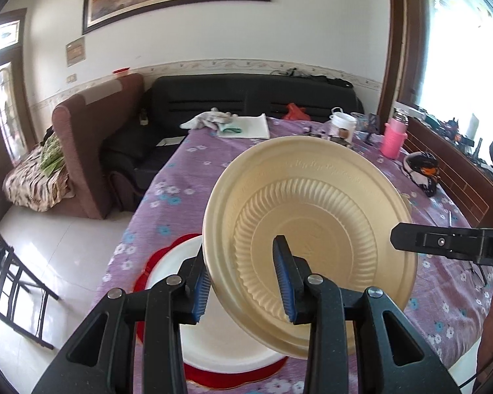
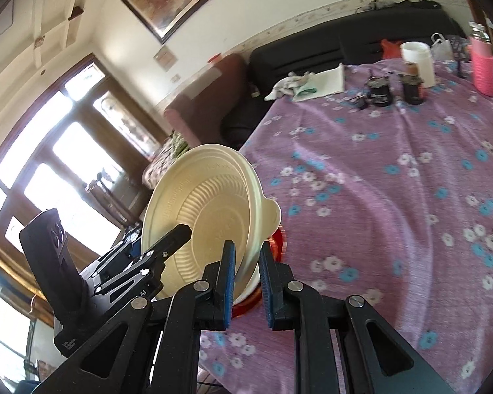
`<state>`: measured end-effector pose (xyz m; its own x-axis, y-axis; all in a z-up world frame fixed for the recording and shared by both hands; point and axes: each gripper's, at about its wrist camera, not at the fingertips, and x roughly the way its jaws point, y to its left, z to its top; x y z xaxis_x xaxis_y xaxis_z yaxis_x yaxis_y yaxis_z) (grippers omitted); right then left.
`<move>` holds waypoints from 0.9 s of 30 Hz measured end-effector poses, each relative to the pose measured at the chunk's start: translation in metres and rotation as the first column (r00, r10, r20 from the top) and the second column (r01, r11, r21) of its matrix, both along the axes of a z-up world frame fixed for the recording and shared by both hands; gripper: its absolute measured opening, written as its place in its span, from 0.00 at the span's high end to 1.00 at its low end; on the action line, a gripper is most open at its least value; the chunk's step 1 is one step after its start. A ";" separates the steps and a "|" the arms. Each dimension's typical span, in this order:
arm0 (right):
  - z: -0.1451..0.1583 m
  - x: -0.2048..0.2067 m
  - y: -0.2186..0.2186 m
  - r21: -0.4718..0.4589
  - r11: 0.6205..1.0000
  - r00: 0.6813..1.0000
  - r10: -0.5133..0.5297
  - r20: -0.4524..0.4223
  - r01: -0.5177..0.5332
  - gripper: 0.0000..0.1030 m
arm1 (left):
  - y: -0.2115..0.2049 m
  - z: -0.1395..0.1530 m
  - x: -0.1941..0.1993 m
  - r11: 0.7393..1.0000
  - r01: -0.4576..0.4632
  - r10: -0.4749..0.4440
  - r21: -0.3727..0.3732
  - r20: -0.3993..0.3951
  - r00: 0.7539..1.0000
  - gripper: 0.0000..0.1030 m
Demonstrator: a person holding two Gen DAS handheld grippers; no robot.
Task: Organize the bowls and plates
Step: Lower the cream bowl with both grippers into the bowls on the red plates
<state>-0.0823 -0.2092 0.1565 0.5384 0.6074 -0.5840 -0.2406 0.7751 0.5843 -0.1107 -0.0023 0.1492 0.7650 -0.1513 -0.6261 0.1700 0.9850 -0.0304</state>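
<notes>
Only the left wrist view shows the white plate (image 1: 220, 338) on the table (image 1: 167, 197). The cream bowl (image 1: 312, 229), tilted above it, is grasped by both the left gripper (image 1: 246, 282) and right gripper (image 2: 248, 279)

The bowl (image 1: 312, 239) hid most of the white plate (image 1: 213, 338) and the red mat (image 1: 154, 262) under it in the left wrist view. In the right wrist view only a red sliver of mat (image 2: 277, 241) showed past the bowl (image 2: 207, 210), blurred. The embossed lettering on the bowl's rim was too faint to read. The right gripper (image 1: 392, 238) was cut off by the frame's right edge. Small dark items (image 2: 381, 92) at the table's far end were too small to identify. The window (image 1: 460, 49) was blown out white.
</notes>
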 end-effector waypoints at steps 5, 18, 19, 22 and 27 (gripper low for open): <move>-0.001 0.015 0.022 0.015 0.999 0.998 0.048 -0.027 -0.047 0.84 | 0.020 -0.003 0.000 0.999 -0.046 0.046 -0.006 -0.014 0.999 0.67; -0.038 0.049 0.055 0.055 0.992 0.972 0.122 -0.202 -0.113 0.84 | 0.049 -0.024 0.009 0.996 -0.092 0.089 -0.018 -0.108 0.990 0.67; -0.040 0.049 0.056 0.055 0.992 0.970 0.123 -0.210 -0.113 0.84 | 0.050 -0.026 0.009 0.995 -0.093 0.090 -0.020 -0.111 0.990 0.67; -0.047 0.052 0.059 0.047 0.992 0.965 0.122 -0.231 -0.114 0.84 | 0.052 -0.031 0.010 0.995 -0.099 0.095 -0.024 -0.122 0.988 0.67; -0.058 0.056 0.065 0.035 0.993 0.958 0.119 -0.260 -0.113 0.84 | 0.055 -0.040 0.013 0.994 -0.106 0.102 -0.024 -0.146 0.984 0.67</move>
<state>-0.0259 -0.1443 0.0985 0.2943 0.6695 -0.6820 -0.1653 0.7385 0.6536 -0.0974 0.0531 0.1095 0.6798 -0.0972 -0.7269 0.0581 0.9952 -0.0788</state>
